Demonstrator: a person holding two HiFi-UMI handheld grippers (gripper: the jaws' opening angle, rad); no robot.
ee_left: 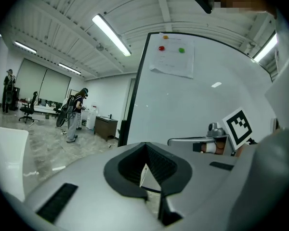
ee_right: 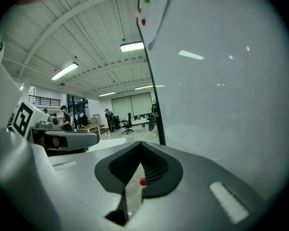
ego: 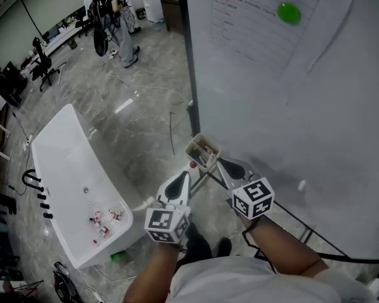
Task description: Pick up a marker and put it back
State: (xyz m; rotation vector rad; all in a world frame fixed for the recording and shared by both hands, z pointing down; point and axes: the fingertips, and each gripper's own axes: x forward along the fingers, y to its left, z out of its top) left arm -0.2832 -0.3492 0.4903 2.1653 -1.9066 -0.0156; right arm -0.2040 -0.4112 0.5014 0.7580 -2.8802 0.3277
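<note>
The marker [ego: 206,149], perhaps inside the holder [ego: 194,145] at twelve o'clock, is barely made out. Left gripper [ego: 185,175] and right gripper [ego: 216,163] are clenched, empty. Whiteboard [ego: 303,106] is met at three o'clock, open floor [ego: 145,125] at ten.

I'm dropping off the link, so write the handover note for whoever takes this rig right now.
Left gripper: jaws together, holding nothing, low by the foot of the whiteboard.
Right gripper: jaws together, empty, pointing towards the small beige box.
Markers: in that box, by the whiteboard's lower left corner, just ahead of both grippers.
Done: nothing I can confirm. Neither gripper holds a marker.
Left: open a gripper, lift one marker out of the box, then put it back.
</note>
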